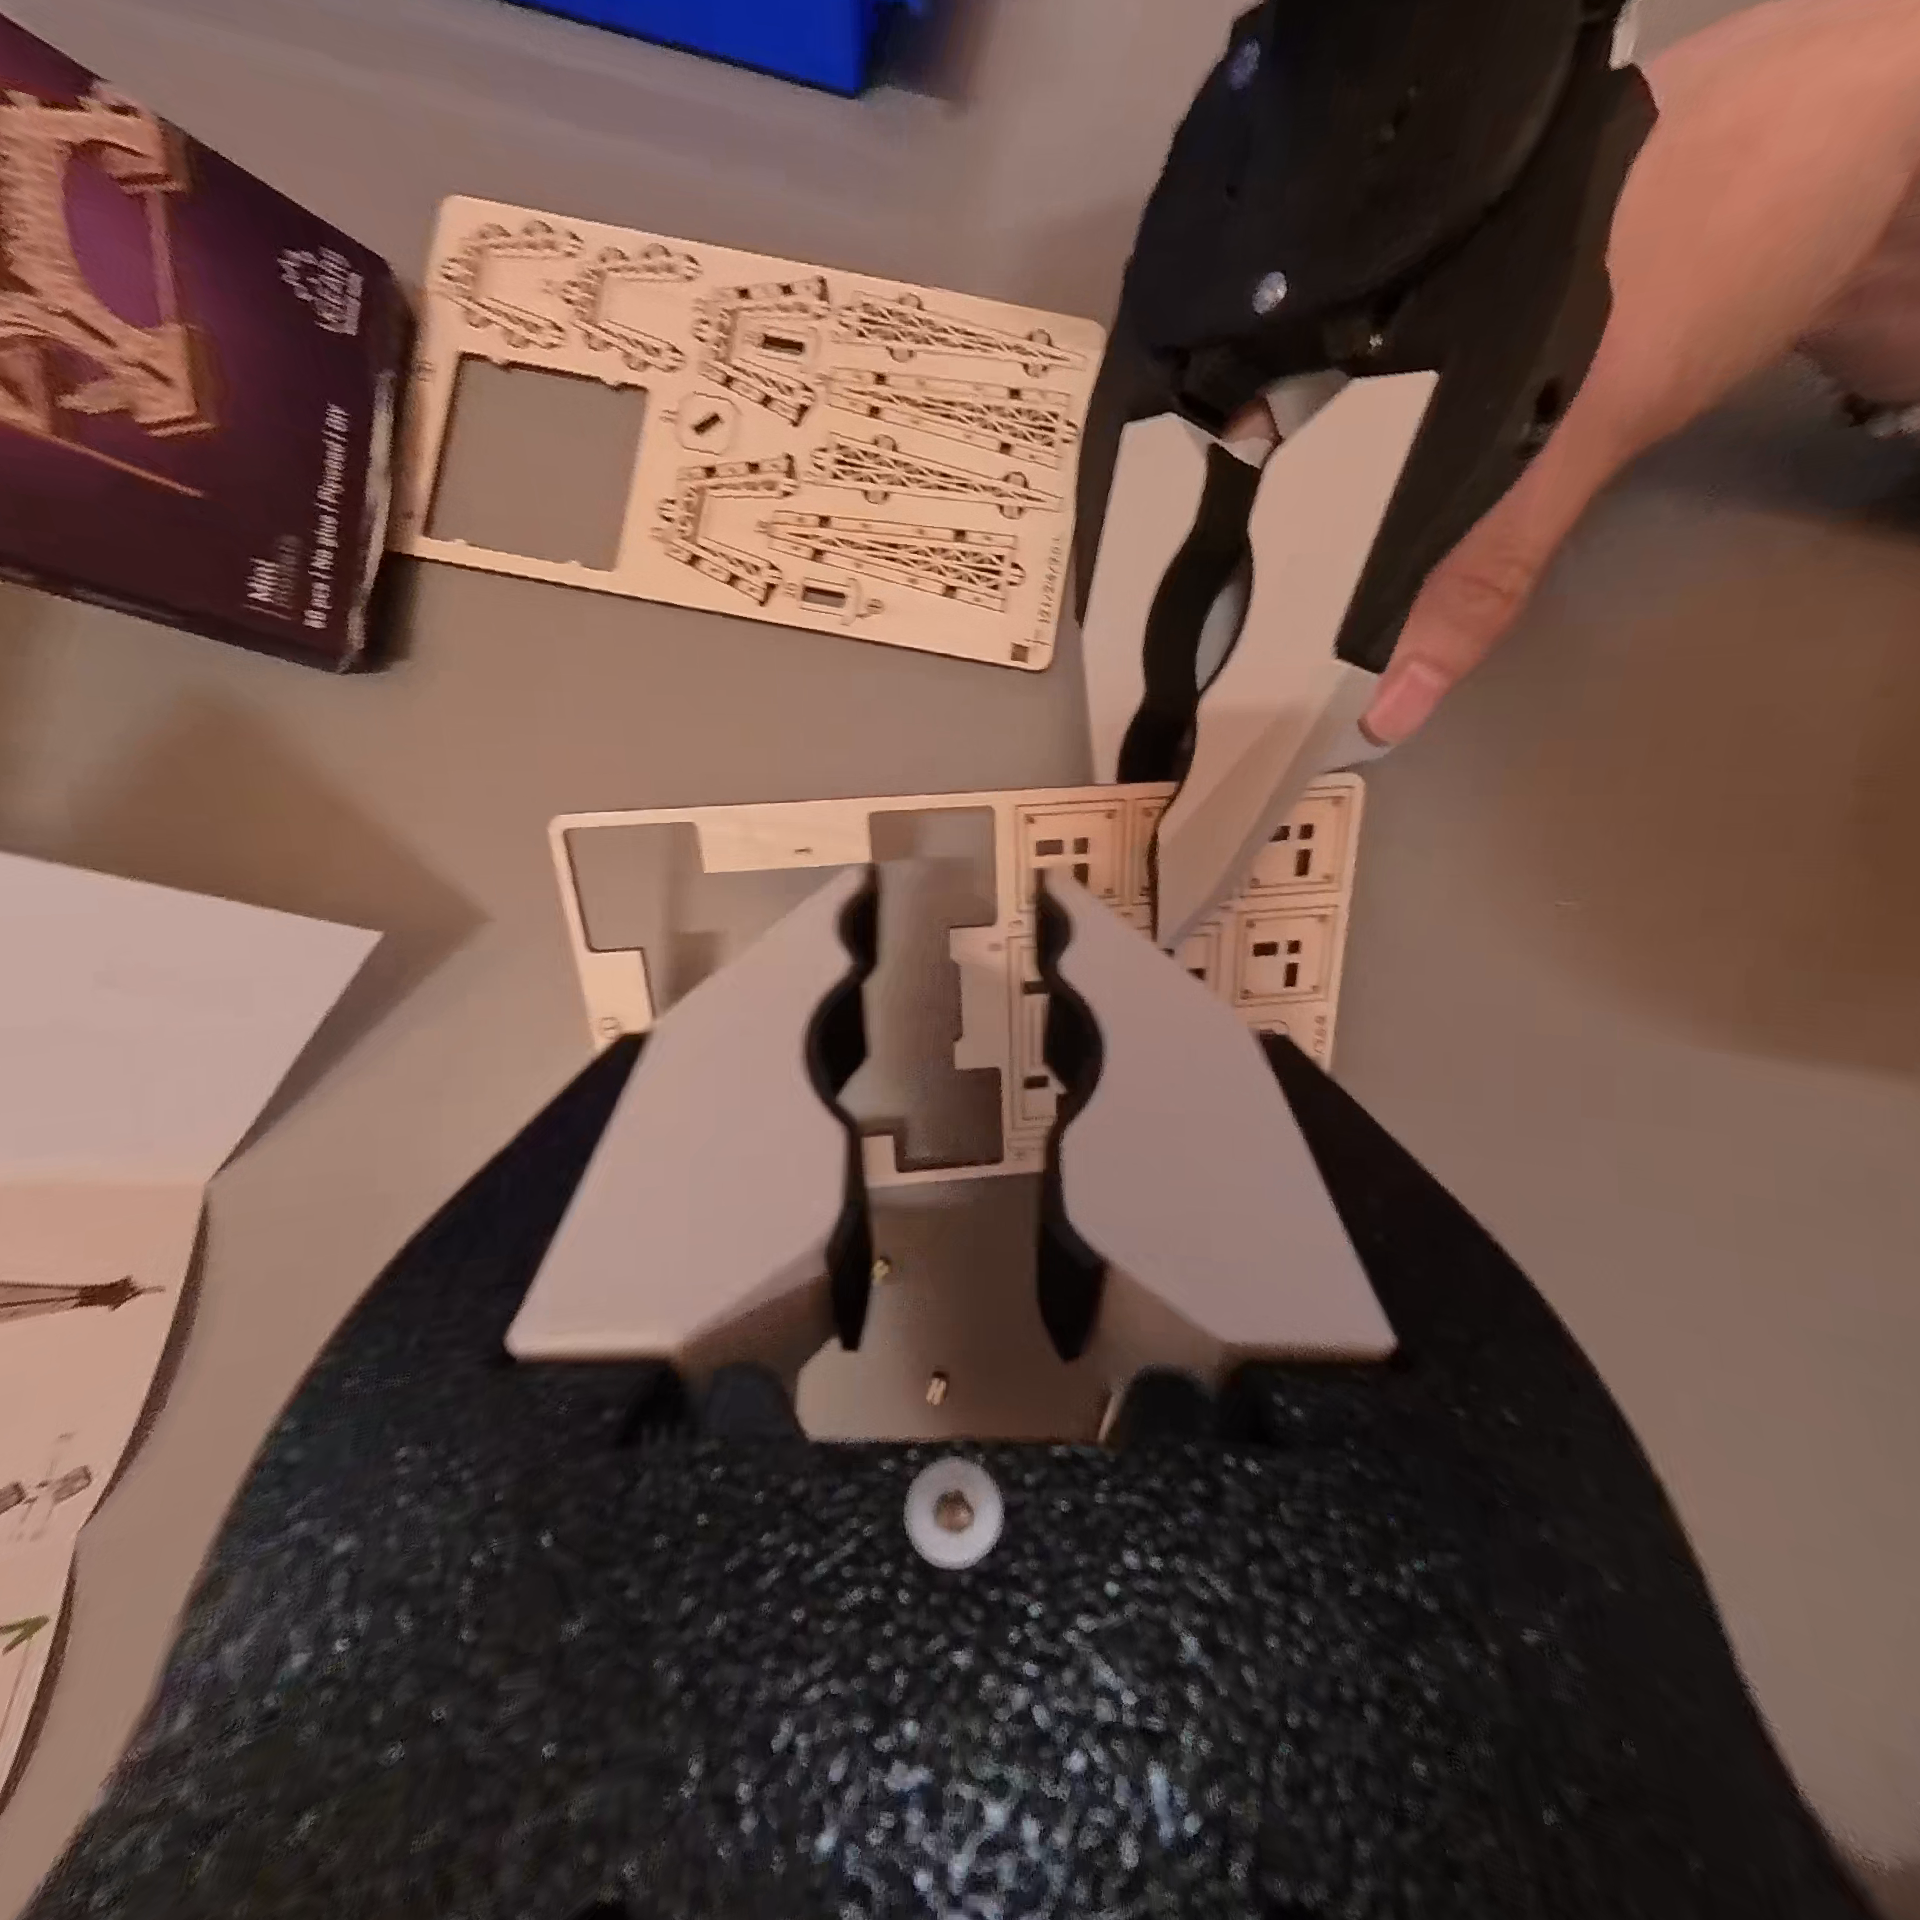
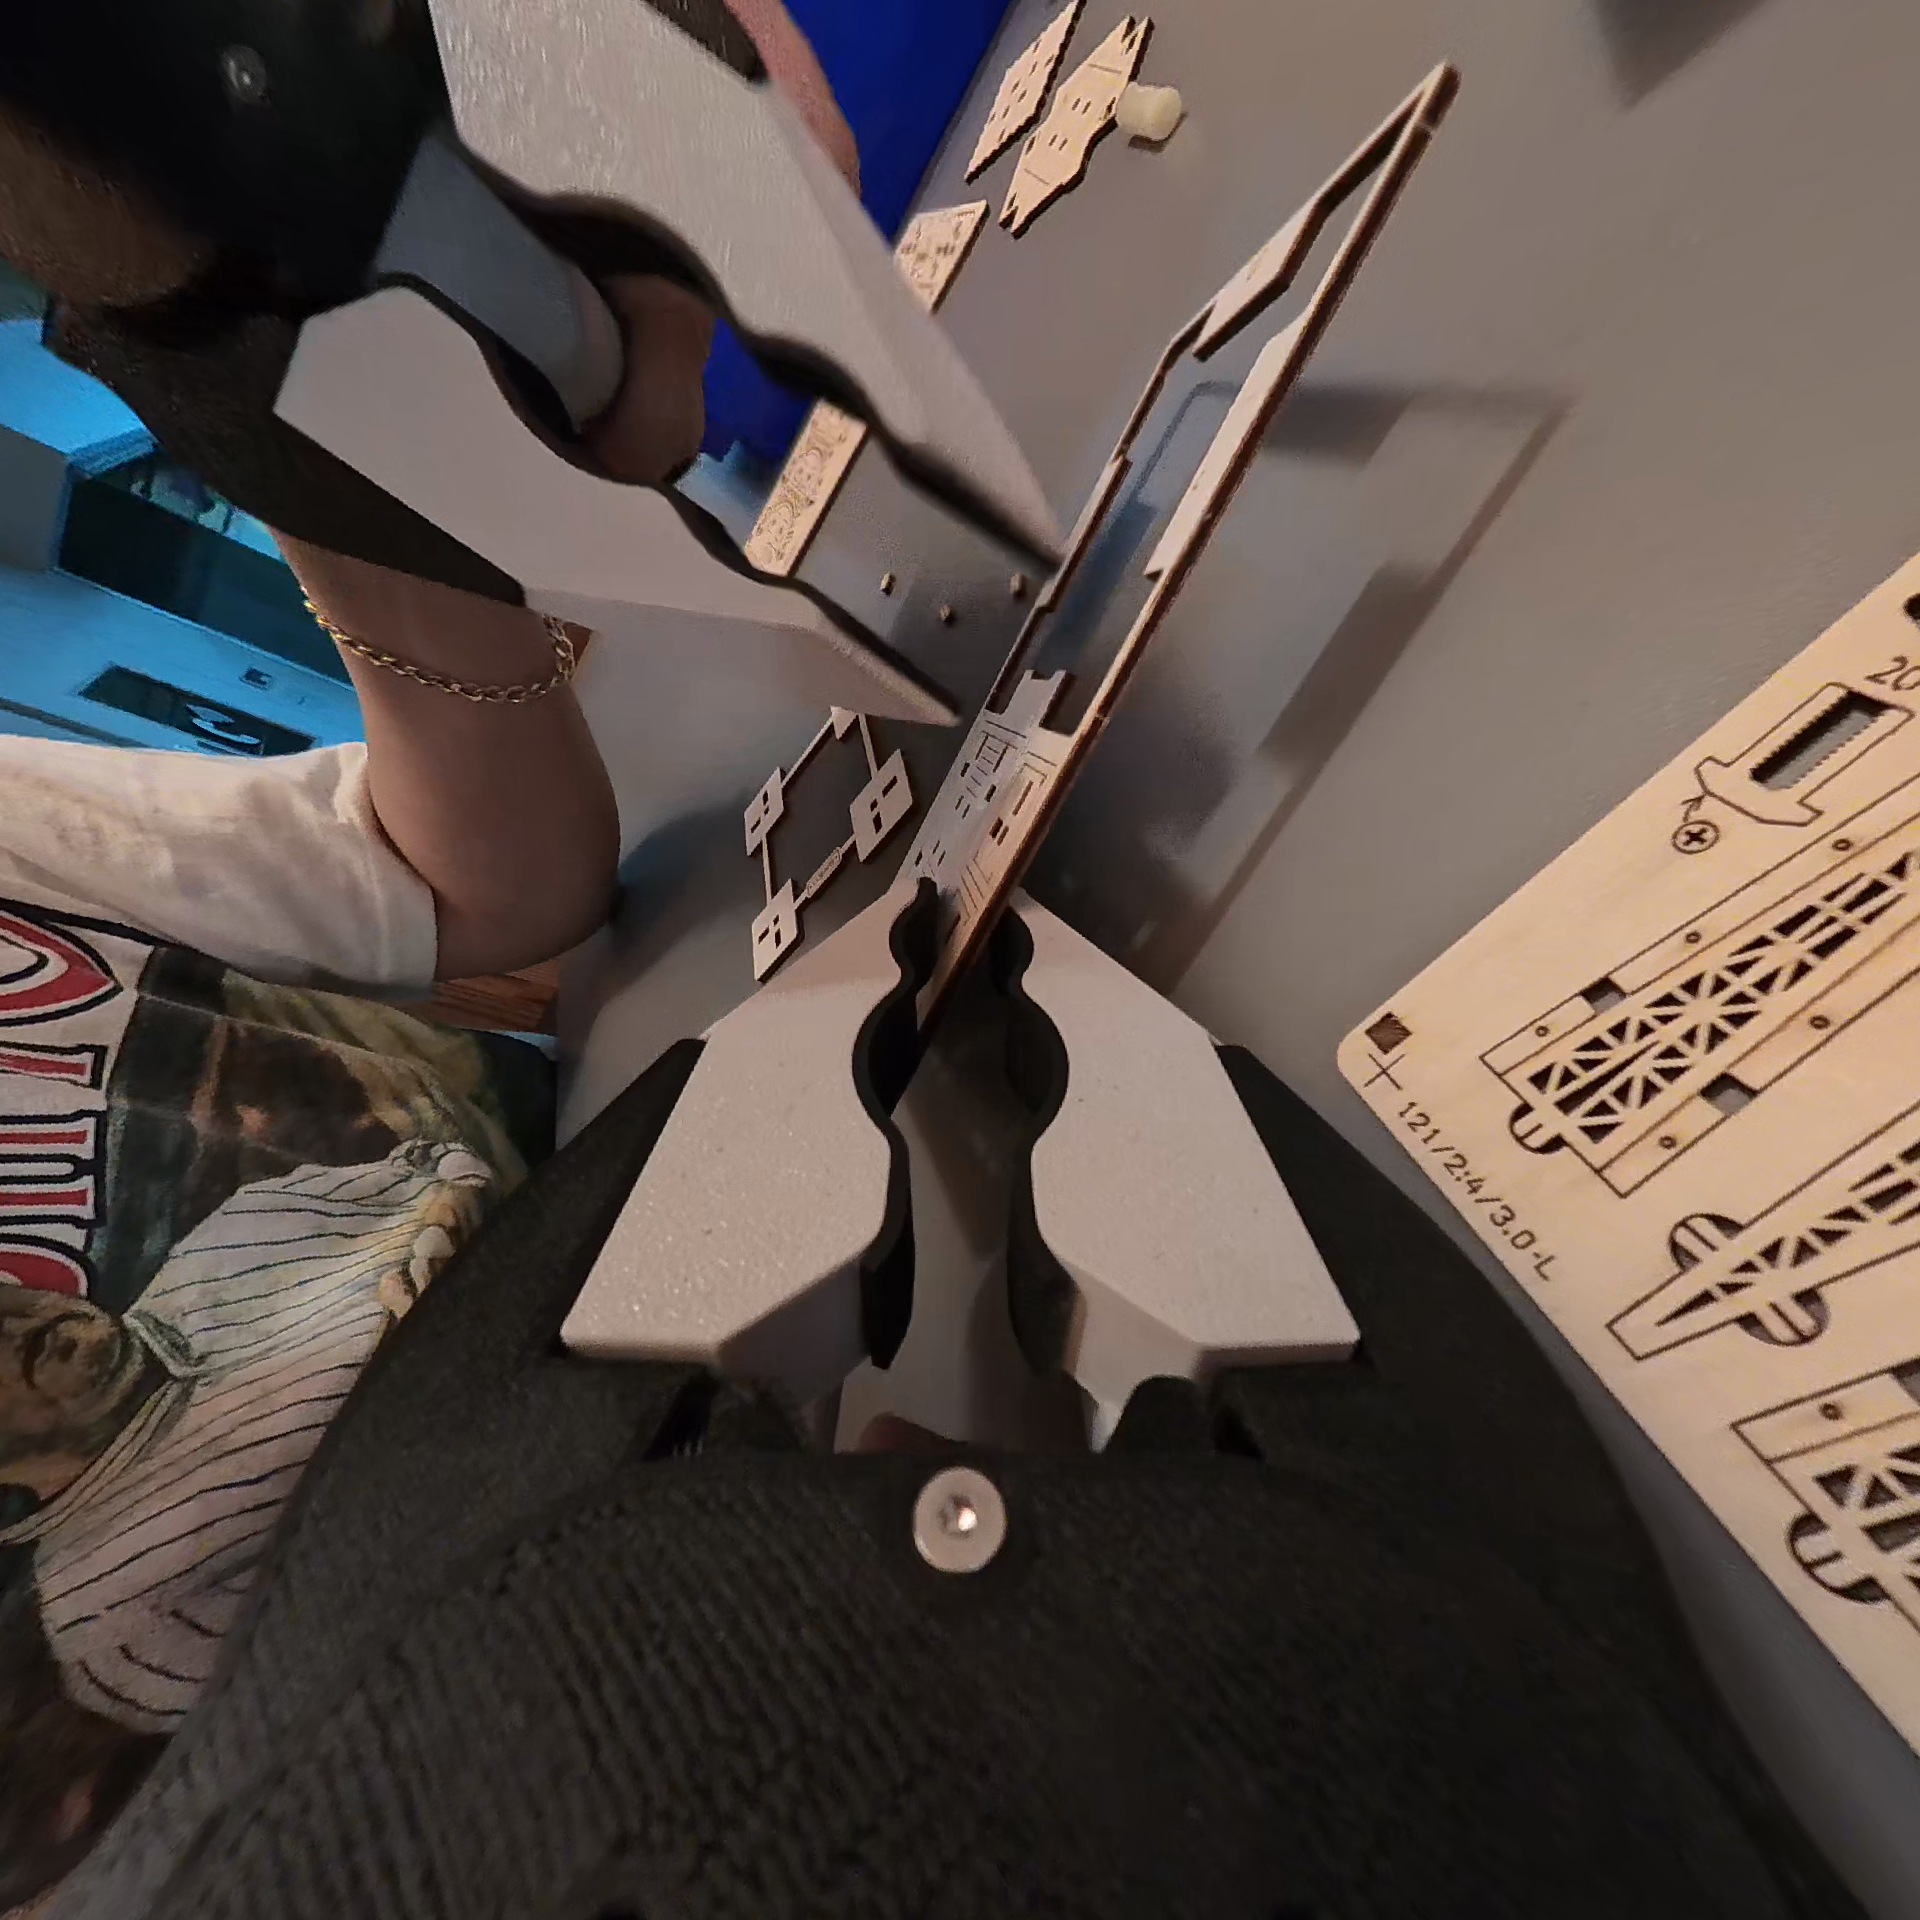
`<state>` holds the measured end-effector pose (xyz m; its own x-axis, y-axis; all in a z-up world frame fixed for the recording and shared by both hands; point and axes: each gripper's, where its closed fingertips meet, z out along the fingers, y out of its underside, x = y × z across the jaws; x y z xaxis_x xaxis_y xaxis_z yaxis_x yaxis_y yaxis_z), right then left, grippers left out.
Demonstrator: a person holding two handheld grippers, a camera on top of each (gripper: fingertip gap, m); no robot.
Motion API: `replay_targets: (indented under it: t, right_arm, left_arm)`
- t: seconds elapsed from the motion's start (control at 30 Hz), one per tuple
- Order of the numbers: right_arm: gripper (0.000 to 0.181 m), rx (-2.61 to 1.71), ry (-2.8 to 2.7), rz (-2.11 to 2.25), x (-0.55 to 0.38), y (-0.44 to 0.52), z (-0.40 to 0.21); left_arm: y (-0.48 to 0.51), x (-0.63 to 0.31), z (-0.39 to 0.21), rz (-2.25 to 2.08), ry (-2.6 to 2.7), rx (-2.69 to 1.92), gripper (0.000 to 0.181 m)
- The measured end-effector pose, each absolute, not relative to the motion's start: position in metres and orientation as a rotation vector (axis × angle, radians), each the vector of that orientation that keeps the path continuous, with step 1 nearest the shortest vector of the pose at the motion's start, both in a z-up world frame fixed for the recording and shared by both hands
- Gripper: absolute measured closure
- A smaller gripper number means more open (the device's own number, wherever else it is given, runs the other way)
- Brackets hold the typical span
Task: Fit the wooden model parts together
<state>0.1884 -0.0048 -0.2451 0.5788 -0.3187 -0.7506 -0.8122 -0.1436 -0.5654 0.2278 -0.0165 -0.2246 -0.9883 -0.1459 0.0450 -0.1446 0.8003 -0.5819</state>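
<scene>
A thin wooden sheet point(image 1: 1299, 935) with cut-outs and square parts still in it stands on edge above the grey table. My right gripper point(image 1: 1153, 831) comes down from the upper right and is shut on its top edge. In the right wrist view the sheet point(image 2: 997, 769) runs edge-on out of the shut right gripper point(image 2: 961, 914). My left gripper point(image 1: 951, 883) is open and empty, its tips just in front of the sheet's face. It also shows in the right wrist view point(image 2: 1003, 634), tips close to the sheet.
A second wooden sheet of lattice parts point(image 1: 831, 436) point(image 2: 1662, 1039) lies flat on the table. A purple box point(image 1: 177, 416) and paper instructions point(image 1: 104, 1143) lie left. Loose wooden pieces point(image 2: 1060, 114), a small square frame point(image 2: 821, 862) and a person's arm point(image 2: 468, 831) are beyond. Across from one pair of fingers to the other is roughly 5 cm.
</scene>
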Motion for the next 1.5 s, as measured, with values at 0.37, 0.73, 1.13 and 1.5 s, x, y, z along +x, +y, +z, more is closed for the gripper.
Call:
replay_targets:
  t: [0.37,0.73,1.13,1.5]
  right_arm:
    - [0.174,-1.715,0.945,0.574,0.189,-0.005,-0.245]
    - [0.174,-1.720,0.938,0.582,0.187,-0.004,-0.245]
    - [0.174,-1.724,0.939,0.582,0.187,-0.004,-0.246]
    - [0.173,-1.726,0.943,0.582,0.187,-0.004,-0.246]
  left_arm:
    - [-0.005,0.234,-0.241,-0.947,3.000,-0.298,0.112]
    - [-0.015,0.227,-0.241,-0.973,3.012,-0.264,0.121]
    - [-0.018,0.224,-0.243,-0.984,3.034,-0.286,0.124]
    - [-0.018,0.225,-0.246,-0.963,3.033,-0.306,0.120]
